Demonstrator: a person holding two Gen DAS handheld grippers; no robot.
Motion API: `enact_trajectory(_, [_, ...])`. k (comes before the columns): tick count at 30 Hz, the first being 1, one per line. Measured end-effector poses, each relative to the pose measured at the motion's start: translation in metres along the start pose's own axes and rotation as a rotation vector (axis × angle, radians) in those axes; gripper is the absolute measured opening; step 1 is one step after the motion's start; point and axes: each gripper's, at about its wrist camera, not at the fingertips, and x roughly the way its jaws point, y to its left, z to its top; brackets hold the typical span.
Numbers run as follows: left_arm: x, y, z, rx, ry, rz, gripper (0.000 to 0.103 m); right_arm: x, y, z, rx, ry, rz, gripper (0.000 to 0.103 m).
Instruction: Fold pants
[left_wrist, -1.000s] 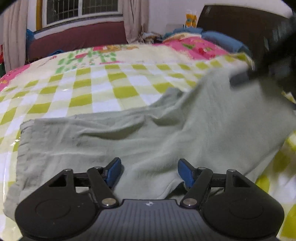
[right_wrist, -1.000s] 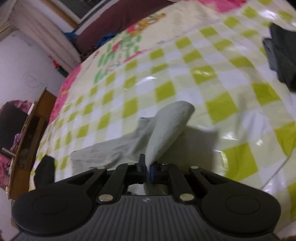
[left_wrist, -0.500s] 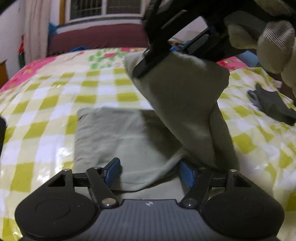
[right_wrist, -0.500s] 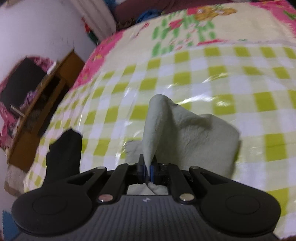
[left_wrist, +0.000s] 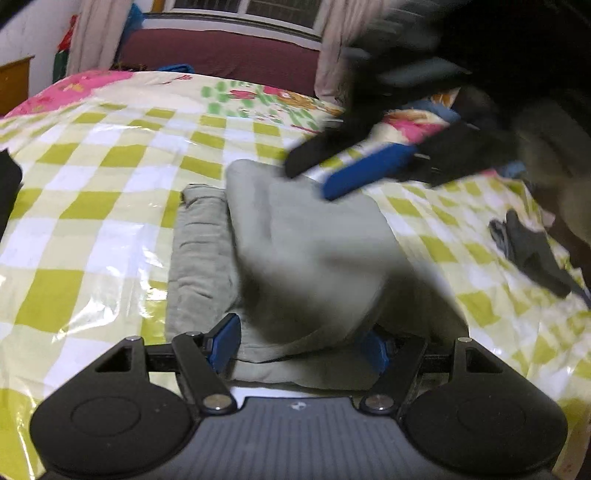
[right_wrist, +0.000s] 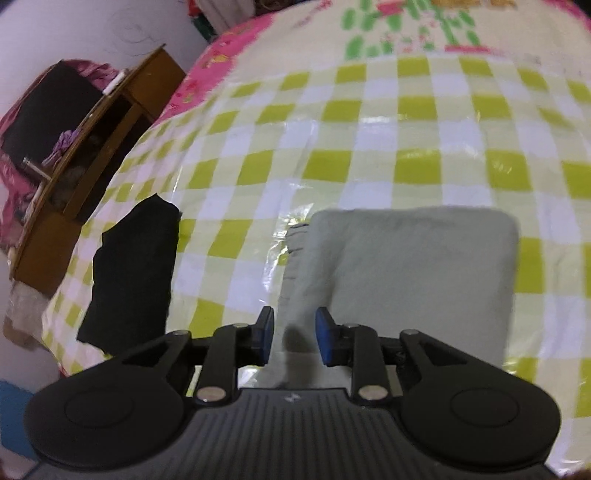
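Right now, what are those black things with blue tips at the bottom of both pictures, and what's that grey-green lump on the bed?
Those are two grabbing tools that a person holds, one in each hand. Each has a camera looking along its two blue-tipped fingers, so each picture is taken from one tool. The lump is a pair of pants being folded on a bed with a checked cover. The left gripper has its fingers wide apart around the near edge of the pants. The right gripper is opening its fingers to let go; a bit of cloth is between them. In the left picture you can see that right tool, blurry, above the pants. A black cloth and a dark grey cloth lie nearby.
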Motion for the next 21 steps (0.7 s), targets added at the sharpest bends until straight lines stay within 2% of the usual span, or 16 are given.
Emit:
enact_trajectory(4, [-0.003,0.007,0.000,-0.038,0.000,-0.007,0.083,-0.020,-0.009,-0.014,-0.048,-0.035,-0.052,0.035])
enact_trajectory(10, [-0.024,0.012,-0.010,-0.068,-0.024,0.036,0.083,-0.020,-0.024,-0.018,-0.037,-0.021,-0.036,0.037])
enact_trajectory(12, [-0.030,0.019,-0.013,-0.117,-0.030,0.033,0.084,-0.012,-0.016,-0.012,-0.052,-0.031,-0.015,0.047])
enact_trajectory(16, [-0.038,0.029,-0.011,-0.202,-0.053,-0.036,0.084,0.017,0.011,0.001,-0.096,-0.016,0.000,0.050])
enact_trajectory(17, [-0.038,0.029,-0.010,-0.211,-0.057,-0.046,0.084,0.036,0.023,0.005,-0.127,0.007,-0.037,0.050])
enact_trajectory(18, [-0.040,0.030,-0.011,-0.214,-0.063,-0.051,0.085,0.036,0.023,0.005,-0.127,0.007,-0.037,0.050])
enact_trajectory(21, [-0.045,0.034,-0.012,-0.219,-0.075,-0.037,0.087,0.062,0.034,0.006,-0.181,0.045,-0.127,0.050])
